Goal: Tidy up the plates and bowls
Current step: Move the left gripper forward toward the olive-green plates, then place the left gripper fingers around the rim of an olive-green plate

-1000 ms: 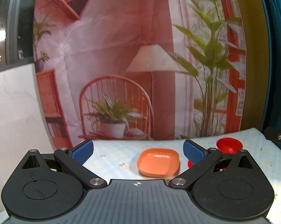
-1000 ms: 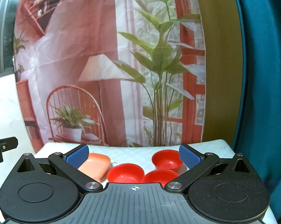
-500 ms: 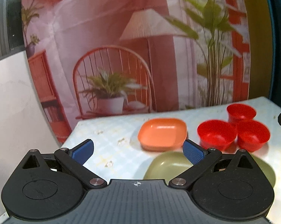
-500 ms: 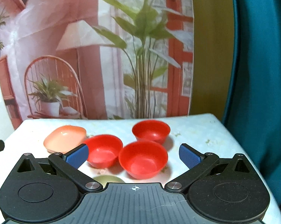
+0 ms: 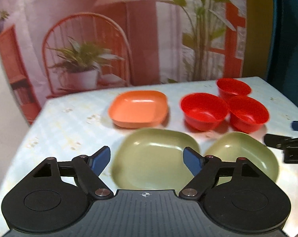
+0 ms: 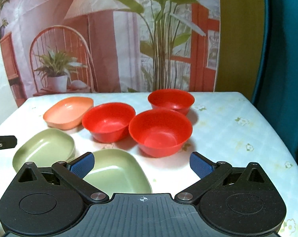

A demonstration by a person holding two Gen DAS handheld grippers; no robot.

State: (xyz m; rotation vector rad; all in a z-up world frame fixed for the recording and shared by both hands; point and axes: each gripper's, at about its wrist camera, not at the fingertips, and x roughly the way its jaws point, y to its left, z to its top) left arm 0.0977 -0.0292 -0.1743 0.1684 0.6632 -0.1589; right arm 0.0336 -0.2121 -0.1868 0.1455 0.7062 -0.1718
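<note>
I held both tools above the near edge of the tabletop (image 6: 237, 118), tilted down so that each camera took in the whole spread of dishes. My left gripper (image 5: 147, 159) had its jaws wide apart with nothing between them, and sat over the left green plate (image 5: 154, 158), which I judged the likeliest first pick. My right gripper (image 6: 142, 163) was spread equally wide and empty, hovering above the bare cloth between the right green plate (image 6: 117, 174) and the nearest red bowl (image 6: 160, 132).

Nothing had been stacked yet. The two green plates lay side by side close to the near edge, apart from each other. The orange plate (image 5: 138, 108) sat alone behind them, towards the far edge and to the left. The three red bowls clustered towards the far right: the nearest bowl, the left red bowl (image 6: 108, 121) beside it, and the far red bowl (image 6: 170, 100) behind. Their rims looked touching or almost so, and I could not tell which.

That crowding was the likely trouble: a finger slipped down beside one bowl's wall could nudge its neighbour. The plates were shallow with low rims, so I reckoned they called for a grip on the edge. The two tools were also close together over the green plates, with the right one's finger showing at the edge of my left view, so they could get in each other's way. Behind the far edge hung a printed backdrop (image 6: 109, 39), clear of the work.
</note>
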